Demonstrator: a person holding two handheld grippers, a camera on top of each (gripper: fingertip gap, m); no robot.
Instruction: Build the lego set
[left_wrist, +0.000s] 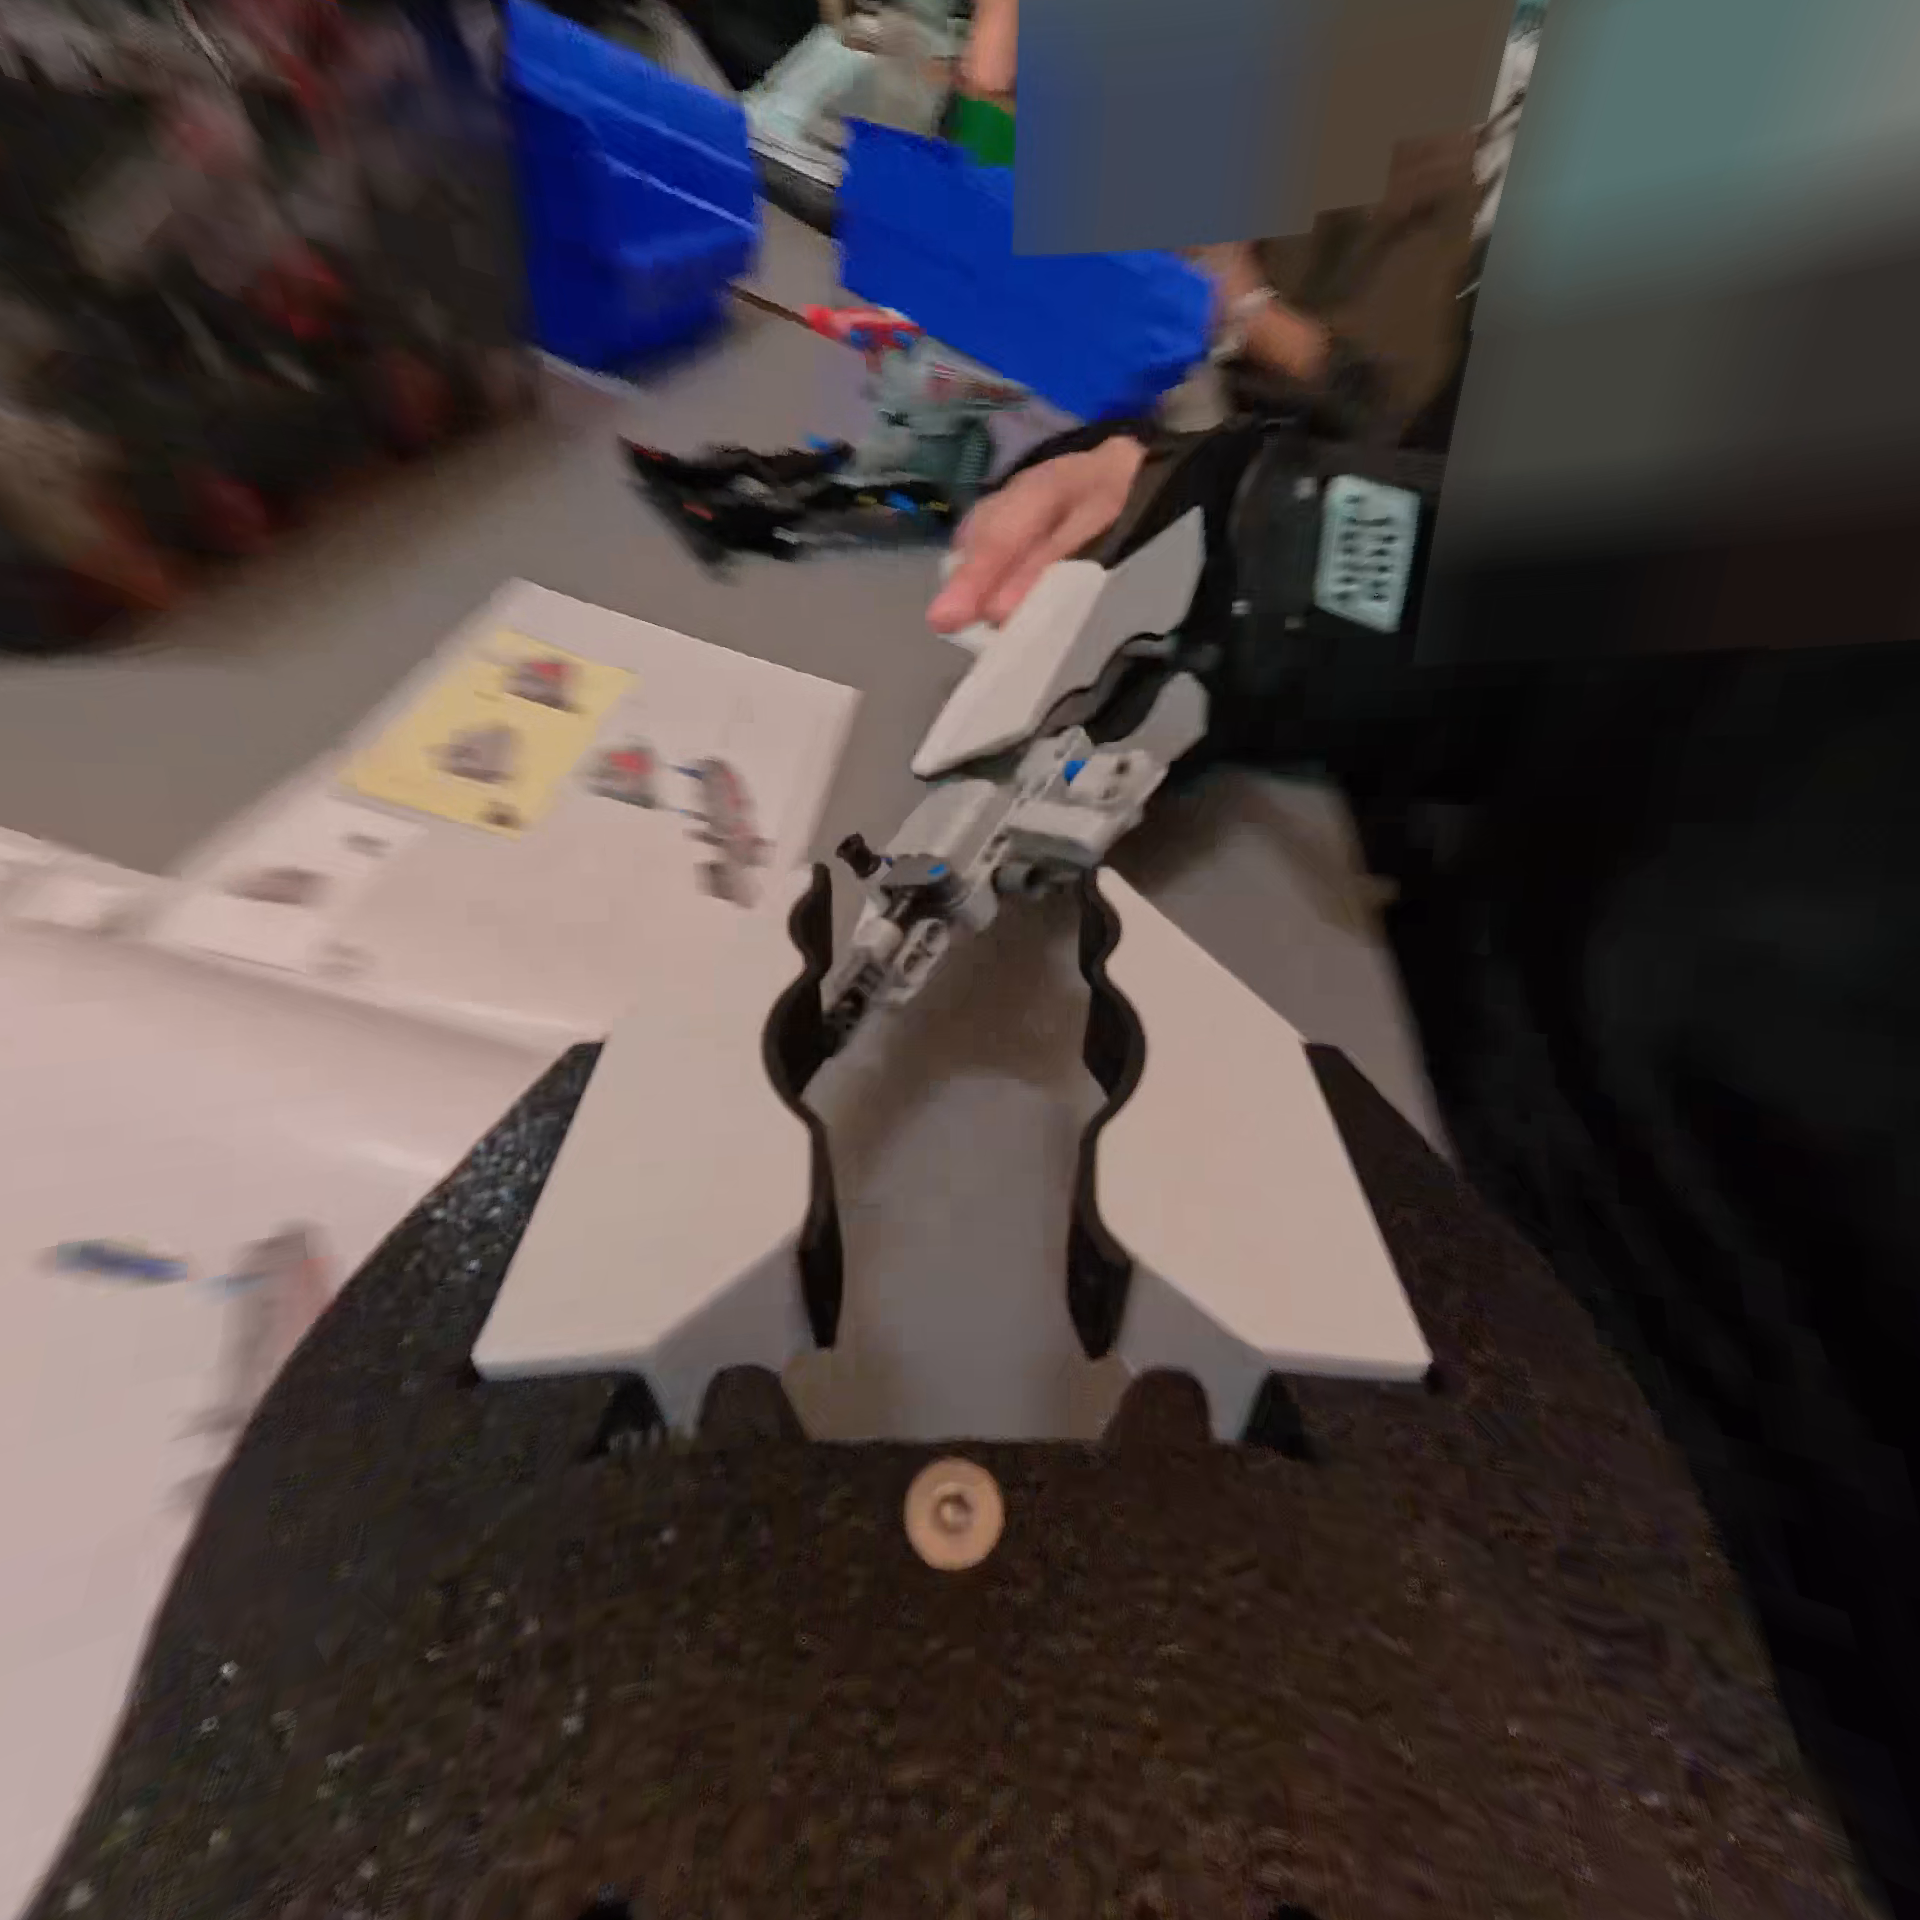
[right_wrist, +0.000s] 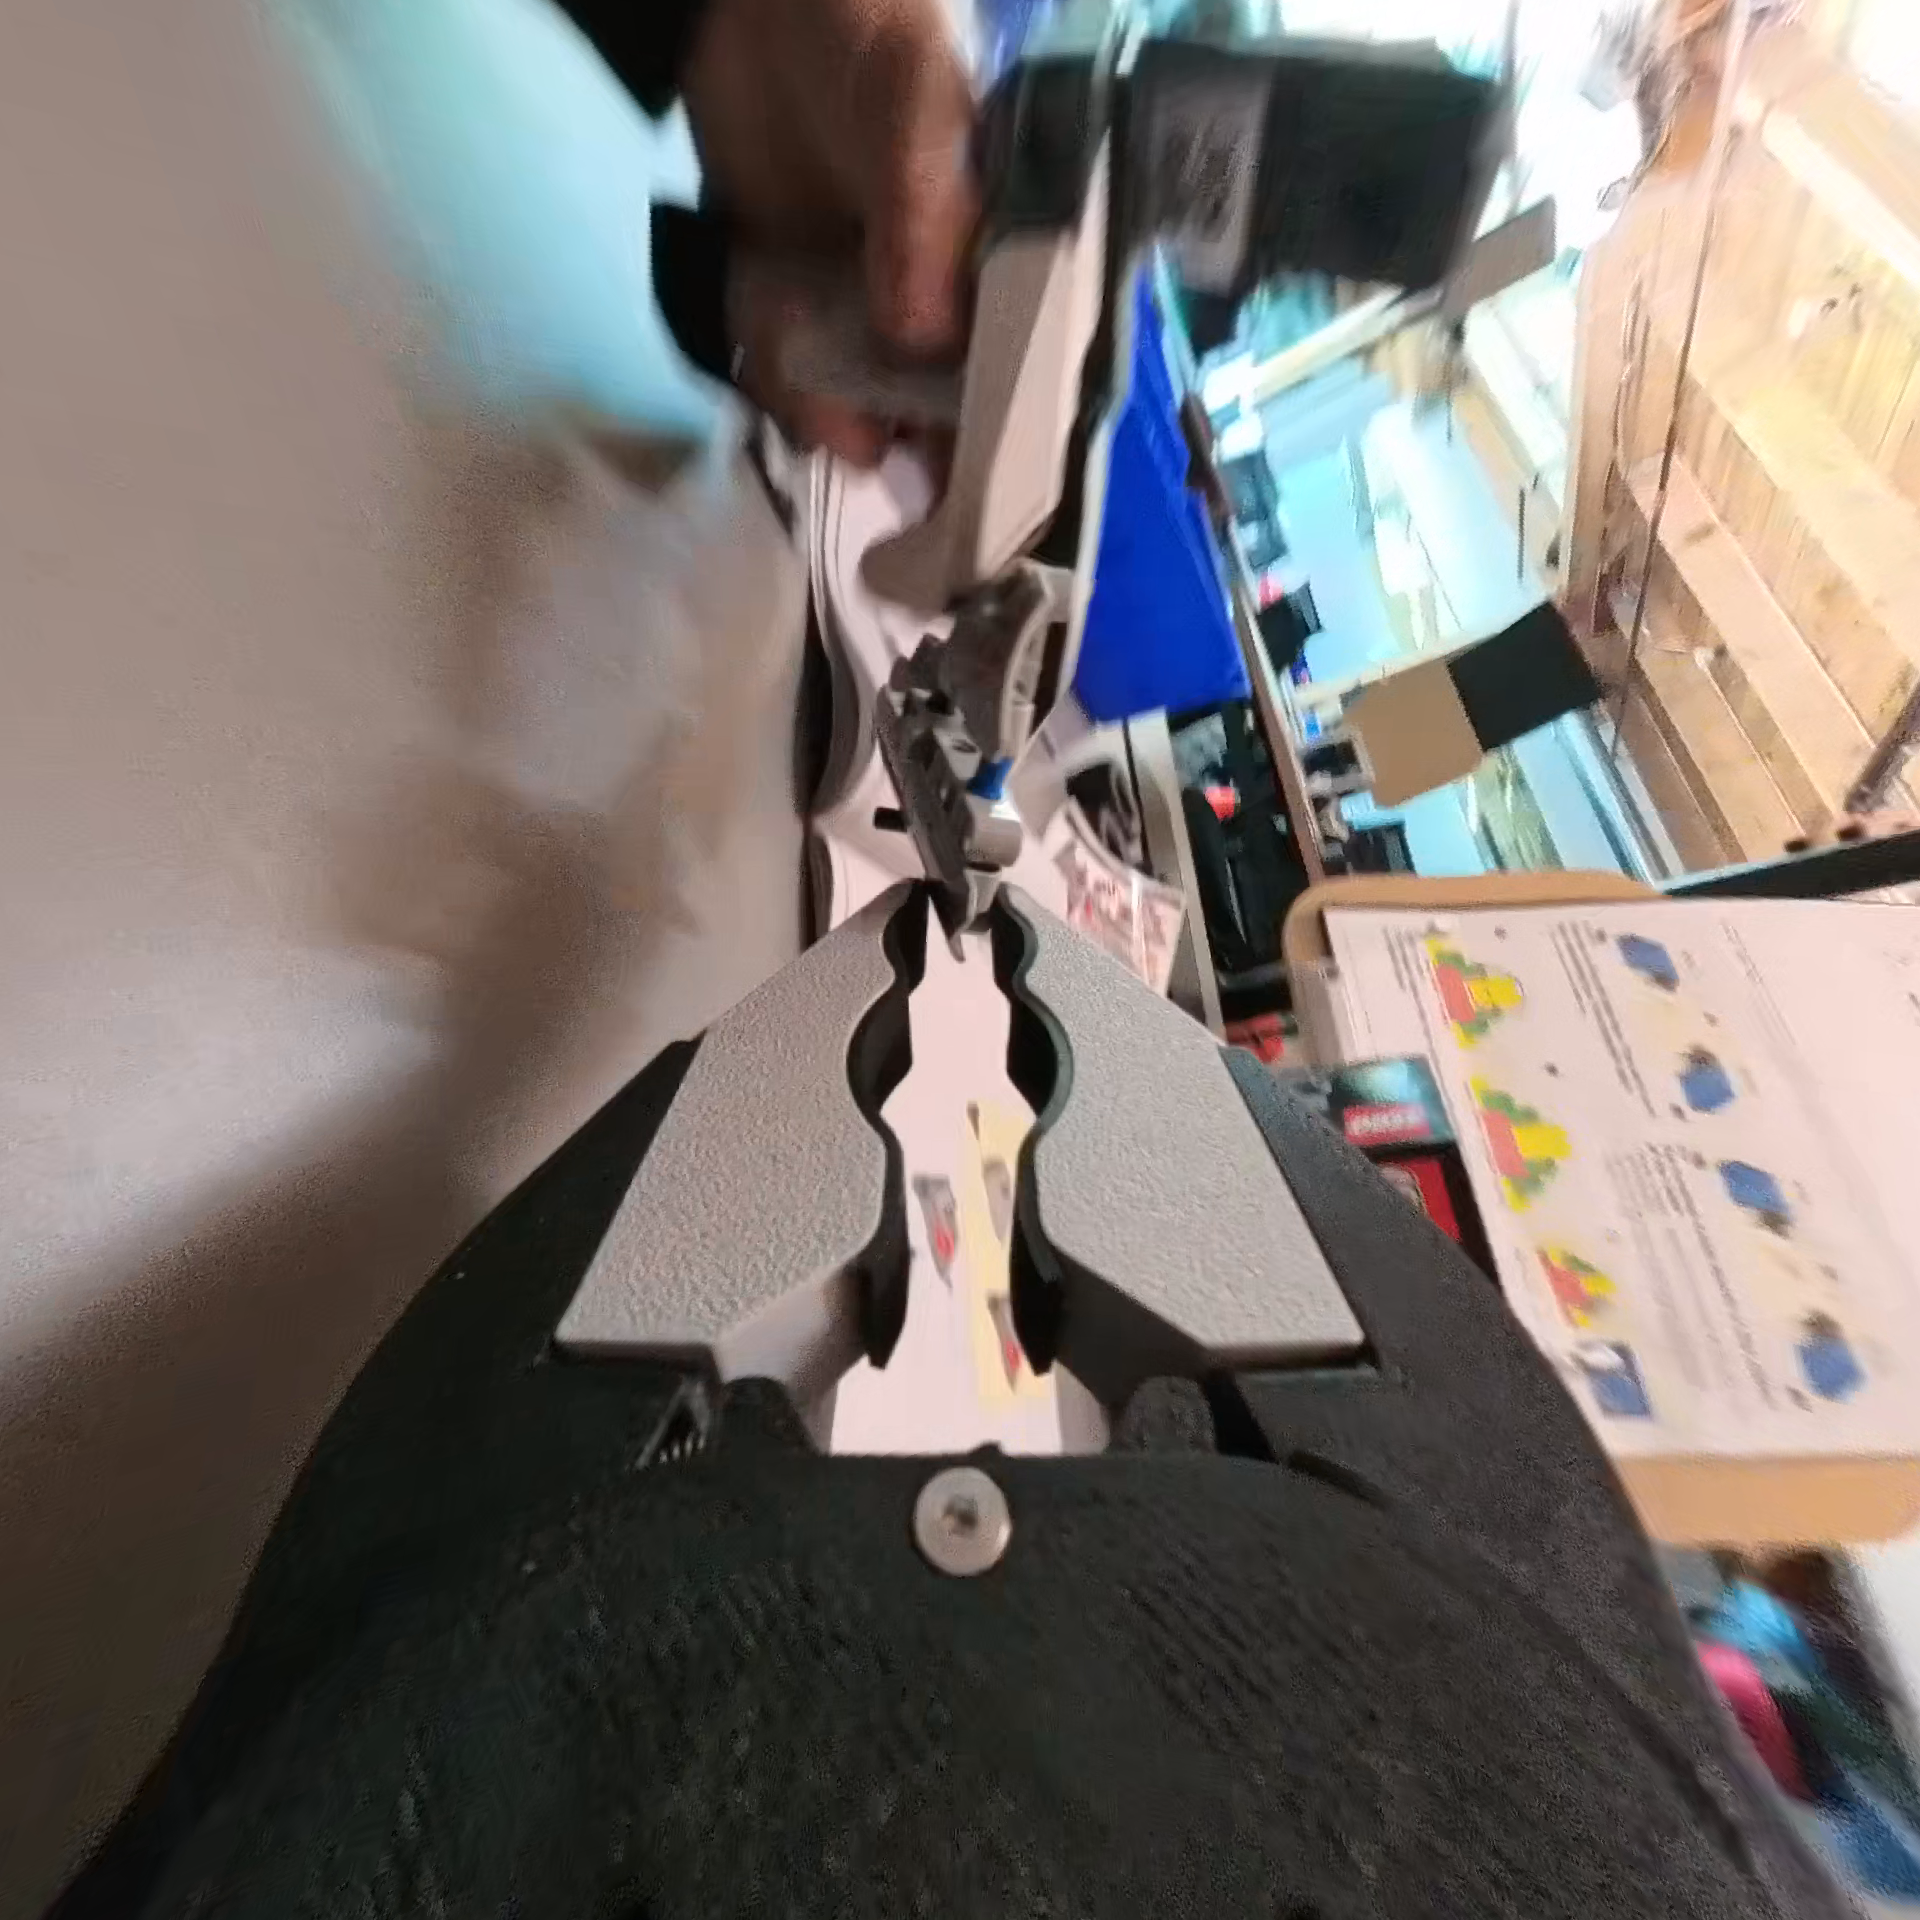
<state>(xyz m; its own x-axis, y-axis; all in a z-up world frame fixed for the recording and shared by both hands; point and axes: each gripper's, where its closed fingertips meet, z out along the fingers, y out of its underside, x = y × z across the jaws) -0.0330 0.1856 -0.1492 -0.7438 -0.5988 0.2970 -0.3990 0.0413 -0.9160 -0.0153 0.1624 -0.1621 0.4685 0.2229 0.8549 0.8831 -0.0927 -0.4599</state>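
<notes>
A small grey lego assembly (left_wrist: 966, 862) with blue pins and a black pin is held in the air between both grippers. My left gripper (left_wrist: 956, 894) has its jaws fairly wide, with the assembly's near end wedged between the fingertips and touching the left pad. My right gripper (left_wrist: 1039, 790) comes in from the upper right and clamps the other end. In the right wrist view my right gripper (right_wrist: 956, 914) is nearly closed on the tip of the assembly (right_wrist: 951, 769). The left gripper (right_wrist: 977, 571) holds the far end there. Both views are blurred.
An open instruction booklet (left_wrist: 582, 758) lies on the grey table (left_wrist: 260, 707). Blue bins (left_wrist: 634, 208) and a pile of black lego parts (left_wrist: 779, 499) sit farther back. A hand (left_wrist: 1029, 540) holds the right gripper. A printed sheet on a board (right_wrist: 1662, 1143) shows at right. Spacing between my two grippers at the tips: around 4 centimeters.
</notes>
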